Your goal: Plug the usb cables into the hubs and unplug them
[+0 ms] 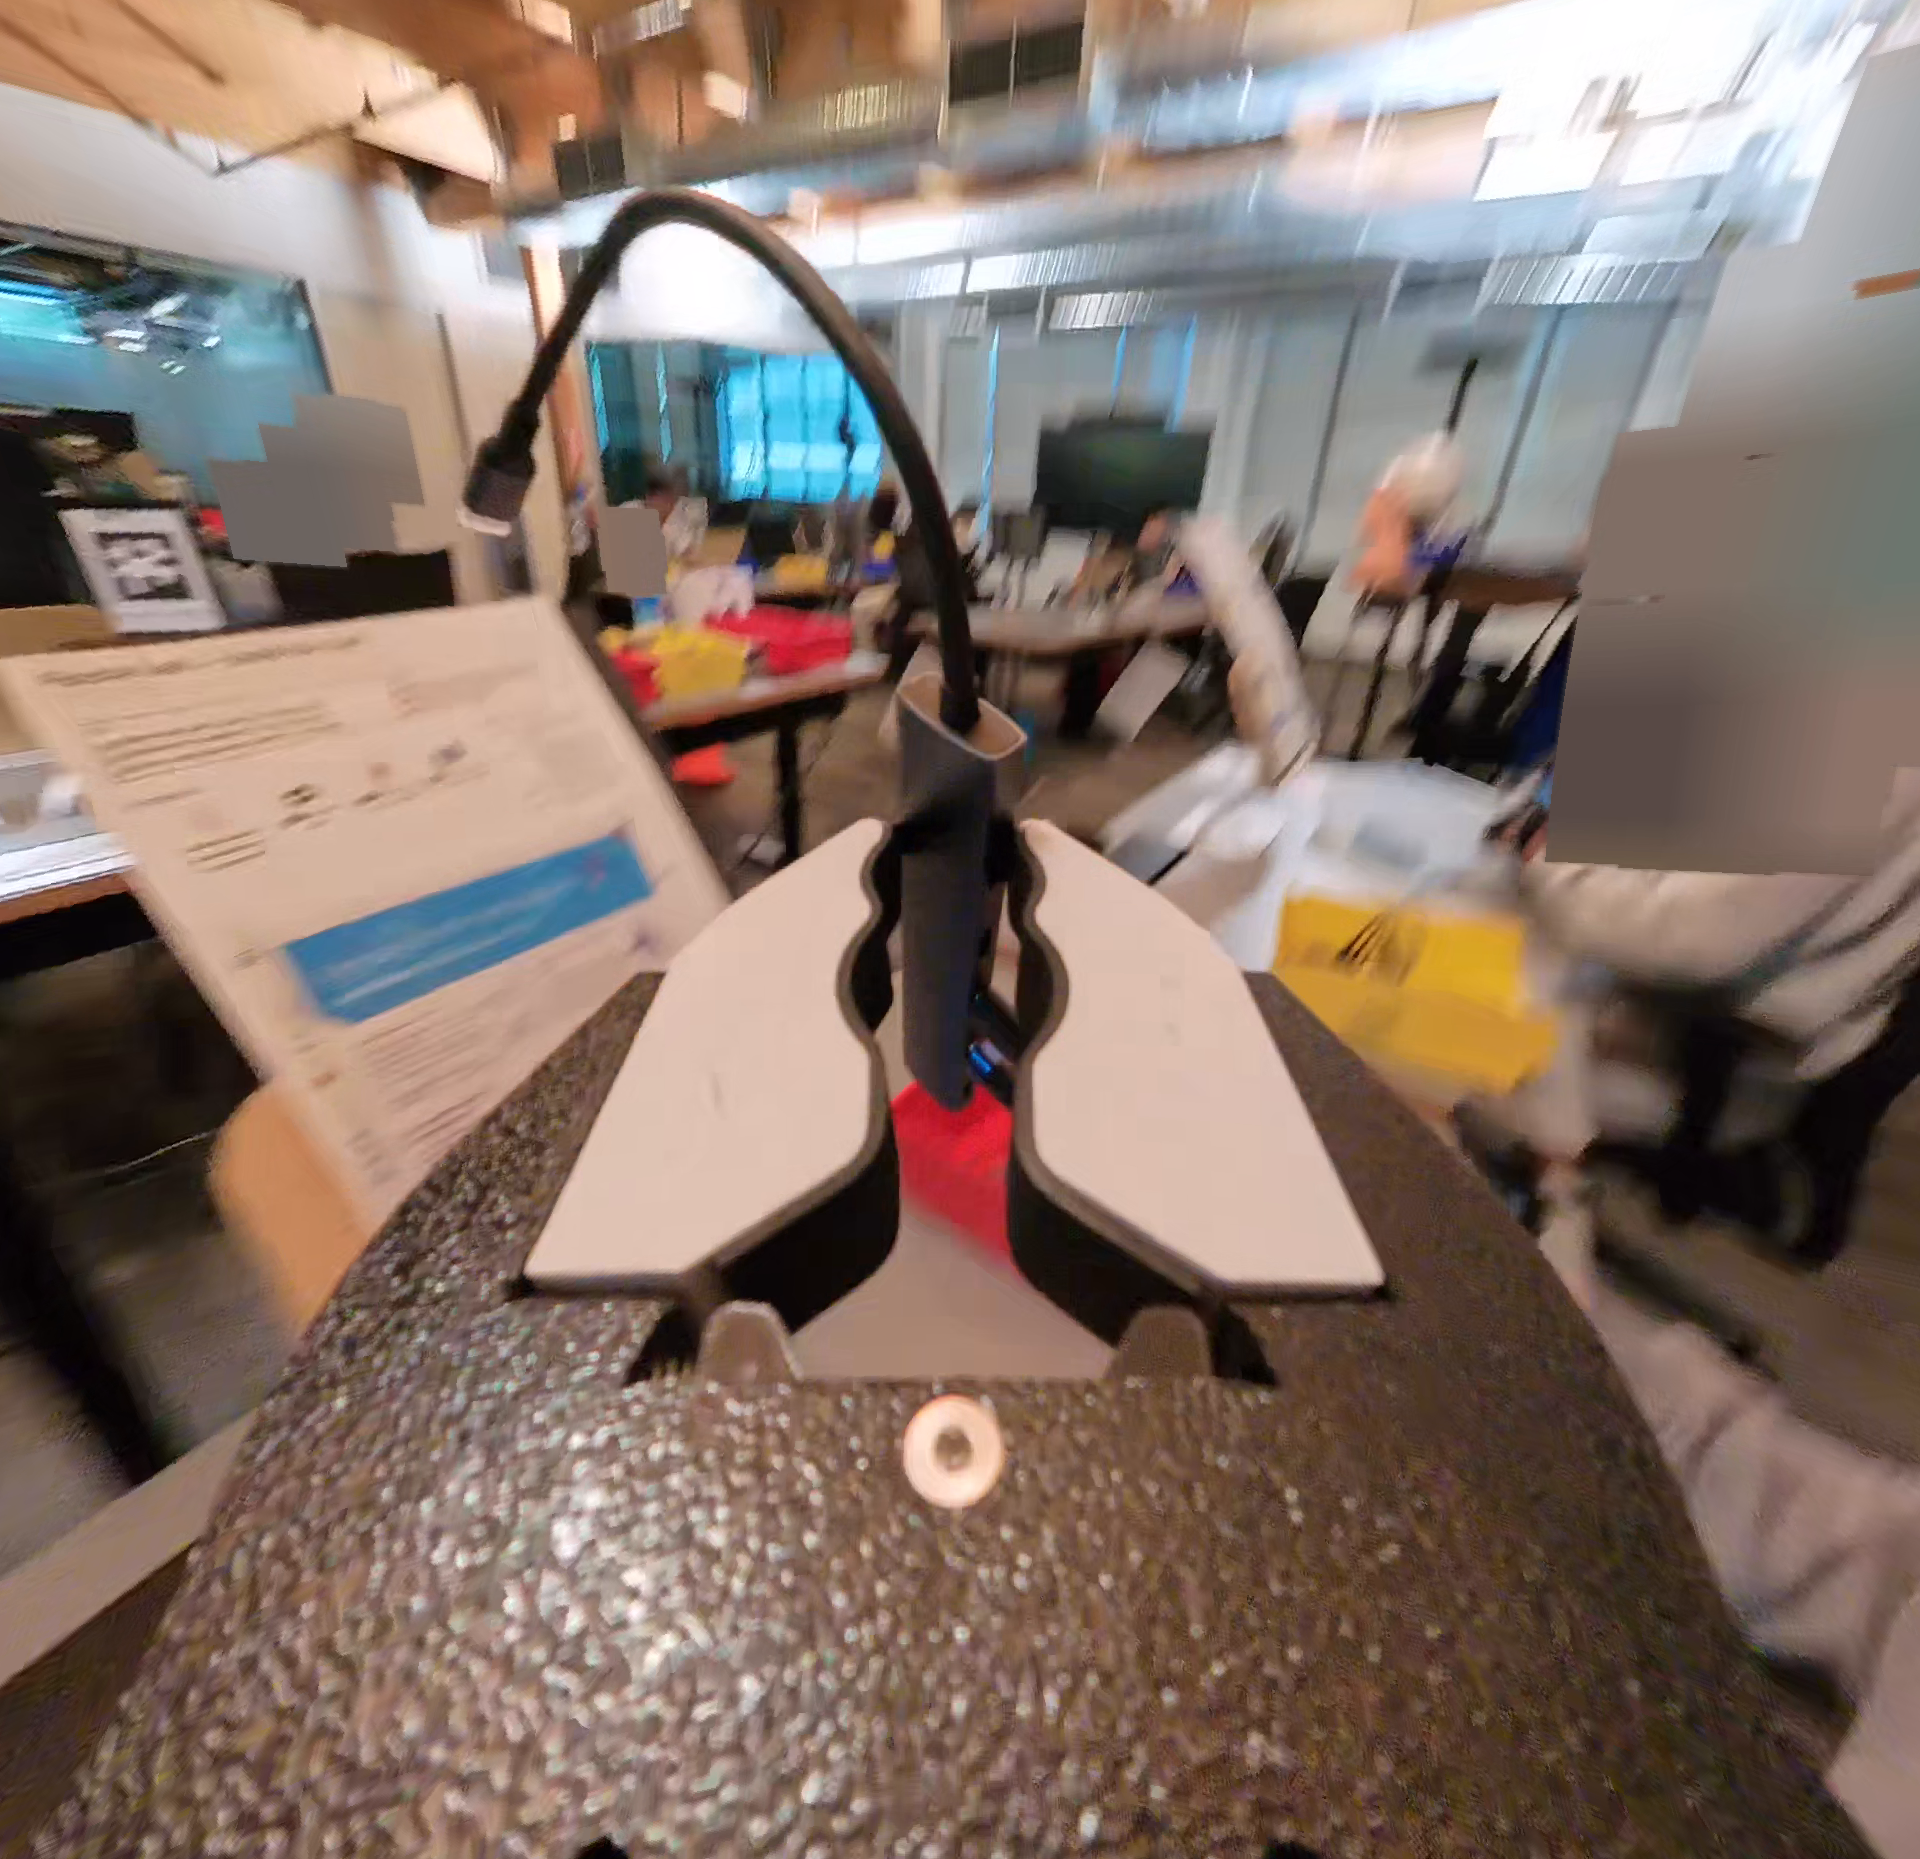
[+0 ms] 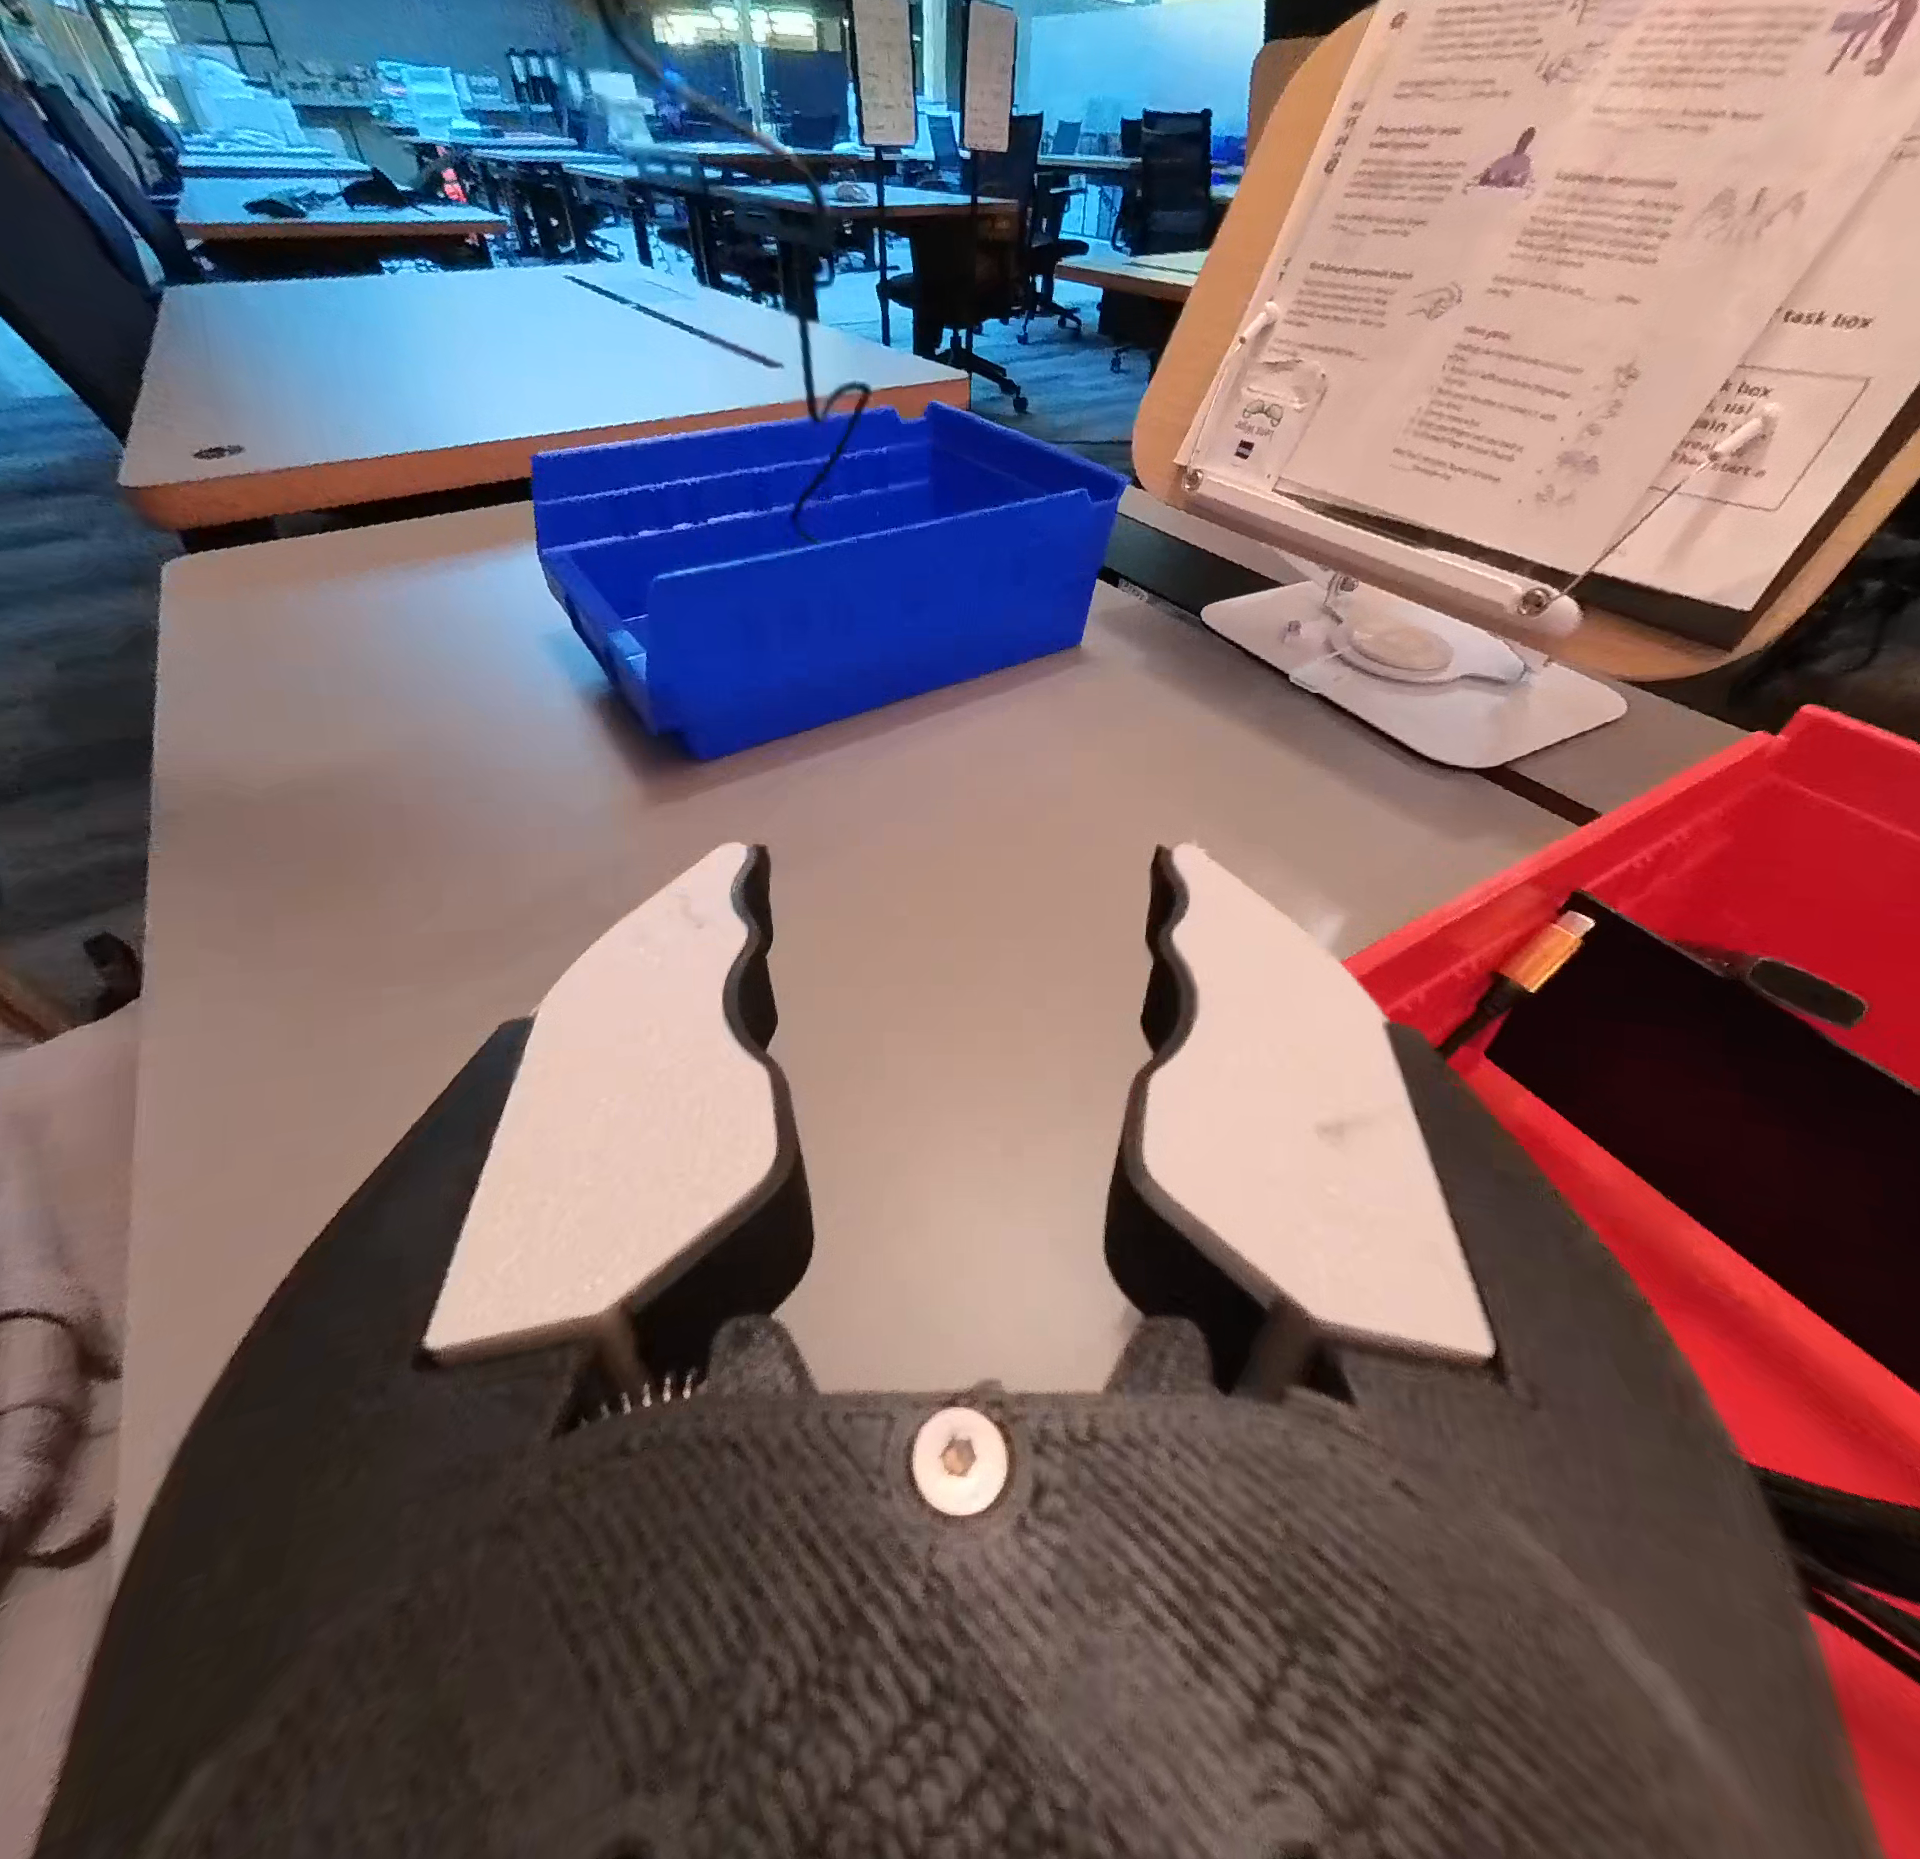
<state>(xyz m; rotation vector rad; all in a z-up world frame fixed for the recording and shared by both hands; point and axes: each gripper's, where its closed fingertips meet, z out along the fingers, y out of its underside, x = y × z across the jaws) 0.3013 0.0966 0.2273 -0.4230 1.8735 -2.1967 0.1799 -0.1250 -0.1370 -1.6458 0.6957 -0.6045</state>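
Left gripper (image 1: 948,936): clenched on grey usb hub (image 1: 943,905), held upright between the wavy black pads (image 1: 871,962). Black cable (image 1: 831,355) rising from the hub's top, arching over leftward, ending in a free connector (image 1: 497,484) dangling in the air. Beyond, blurred: printed sheet on a stand (image 1: 395,874), yellow bin (image 1: 1392,988).

Right gripper (image 2: 961,936): released, fingers wide apart over bare grey table (image 2: 416,770). Farther ahead, blue bin (image 2: 831,583) with thin black wire (image 2: 821,459) hanging into it. Off to the right, red bin (image 2: 1714,874) holding a gold-tipped cable plug (image 2: 1543,962) beside a black box (image 2: 1714,1092); document stand (image 2: 1558,303) behind.
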